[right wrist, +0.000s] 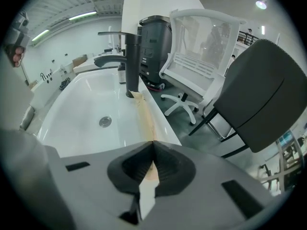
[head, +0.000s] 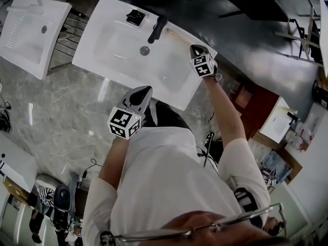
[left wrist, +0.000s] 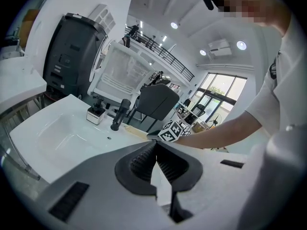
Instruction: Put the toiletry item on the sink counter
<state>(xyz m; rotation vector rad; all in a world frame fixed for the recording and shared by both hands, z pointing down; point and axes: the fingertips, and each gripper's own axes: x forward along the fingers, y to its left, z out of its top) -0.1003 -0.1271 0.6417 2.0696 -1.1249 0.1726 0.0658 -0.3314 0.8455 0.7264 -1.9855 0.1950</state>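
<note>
A long, thin tan toiletry item (right wrist: 142, 113) lies along the back rim of the white sink counter (head: 97, 32), running from the black faucet (right wrist: 133, 63) toward me. Its near end runs in between the jaws of my right gripper (right wrist: 152, 143), which is shut on it at the sink's right end. In the head view, the item (head: 178, 36) shows just beyond the right gripper (head: 196, 49). My left gripper (head: 143, 92) hovers at the sink's front edge, shut with nothing in it (left wrist: 156, 143). The left gripper view shows the item (left wrist: 135, 131) beside the faucet (left wrist: 120, 114).
A small black-and-white dispenser (head: 135, 17) stands left of the faucet. The drain (head: 145, 50) sits mid-basin. A second white sink (head: 31, 32) is at the left. Behind the counter are a dark office chair (right wrist: 259, 80) and a white chair (right wrist: 201, 56). A red-brown cabinet (head: 259, 109) stands at the right.
</note>
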